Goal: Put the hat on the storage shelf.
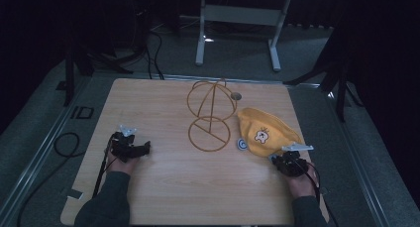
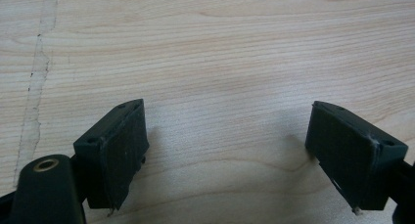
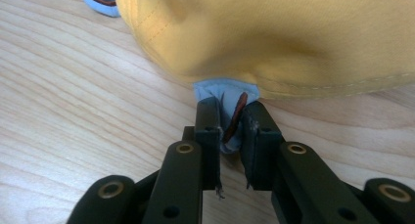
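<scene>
Right gripper view: right claw (image 3: 230,123) pinches yellow hat's (image 3: 274,38) blue tab (image 3: 222,94).

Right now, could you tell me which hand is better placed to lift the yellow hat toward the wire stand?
The right. Its claw is already shut on the blue tab at the yellow hat's edge. The left claw is open over bare table, across the wire stand from the hat.
</scene>
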Demonstrator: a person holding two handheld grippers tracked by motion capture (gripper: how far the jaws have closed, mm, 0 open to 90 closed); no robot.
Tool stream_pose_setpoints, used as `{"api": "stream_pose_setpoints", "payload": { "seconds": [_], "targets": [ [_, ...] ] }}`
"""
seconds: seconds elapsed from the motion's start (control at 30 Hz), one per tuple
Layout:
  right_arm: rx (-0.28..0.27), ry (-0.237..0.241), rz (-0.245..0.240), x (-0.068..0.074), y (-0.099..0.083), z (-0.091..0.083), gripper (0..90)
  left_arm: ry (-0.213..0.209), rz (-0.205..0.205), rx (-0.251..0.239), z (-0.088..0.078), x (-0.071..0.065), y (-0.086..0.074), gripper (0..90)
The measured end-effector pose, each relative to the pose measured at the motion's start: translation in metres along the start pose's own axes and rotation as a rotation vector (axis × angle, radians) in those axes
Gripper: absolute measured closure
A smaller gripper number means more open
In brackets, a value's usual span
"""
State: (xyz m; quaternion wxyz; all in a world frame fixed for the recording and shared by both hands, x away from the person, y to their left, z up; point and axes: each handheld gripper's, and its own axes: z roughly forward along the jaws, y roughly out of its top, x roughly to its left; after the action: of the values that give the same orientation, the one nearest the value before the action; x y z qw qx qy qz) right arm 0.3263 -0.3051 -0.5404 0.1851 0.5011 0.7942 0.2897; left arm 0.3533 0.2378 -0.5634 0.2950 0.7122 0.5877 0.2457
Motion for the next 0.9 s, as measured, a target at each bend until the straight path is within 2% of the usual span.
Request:
{"api": "stream_pose_setpoints", "payload": {
  "seconds": [0.17,0.9],
  "targets": [
    [-0.036,0.021,-0.008,0.003,0.002,-0.006,81.7,0.000,0.000,0.000,0.000,0.000,0.000,15.9],
    [-0.121,0.063,-0.026,0.009,0.021,-0.032,82.7,0.000,0.000,0.000,0.000,0.000,0.000,15.9]
  ]
}}
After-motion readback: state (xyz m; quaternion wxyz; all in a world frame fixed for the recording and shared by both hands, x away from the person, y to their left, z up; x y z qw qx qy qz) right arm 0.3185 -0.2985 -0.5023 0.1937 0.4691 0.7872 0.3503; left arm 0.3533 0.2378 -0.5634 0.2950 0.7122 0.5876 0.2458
